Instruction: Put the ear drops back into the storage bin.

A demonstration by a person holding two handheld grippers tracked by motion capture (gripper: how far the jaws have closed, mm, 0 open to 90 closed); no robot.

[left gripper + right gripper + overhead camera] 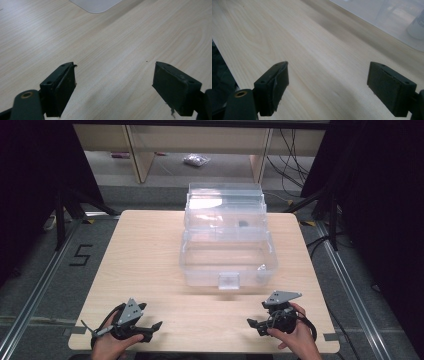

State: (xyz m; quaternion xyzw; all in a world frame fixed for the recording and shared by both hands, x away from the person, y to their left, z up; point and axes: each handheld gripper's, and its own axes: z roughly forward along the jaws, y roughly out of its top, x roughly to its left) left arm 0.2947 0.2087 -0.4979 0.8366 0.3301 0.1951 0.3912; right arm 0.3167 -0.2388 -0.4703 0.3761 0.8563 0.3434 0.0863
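Note:
A clear plastic storage box [227,255] stands on the middle of the wooden table [145,260], its lid tipped up at the back. A small dark item [243,224] lies in its upper tray, and a pale item [261,267] sits at the lower bin's right front corner. My left gripper [152,330] rests near the front left edge, held by a hand, open with nothing between its jaws [115,82]. My right gripper [254,326] is at the front right, also open and empty [328,85]. The box wall [387,15] and a white item [417,26] inside it show up close.
A corner of the box [96,5] lies ahead of the left gripper. Bare wood stretches between both grippers and the box. Beyond the table are a shelf frame [140,155], cables [292,175] and a floor mark [80,255].

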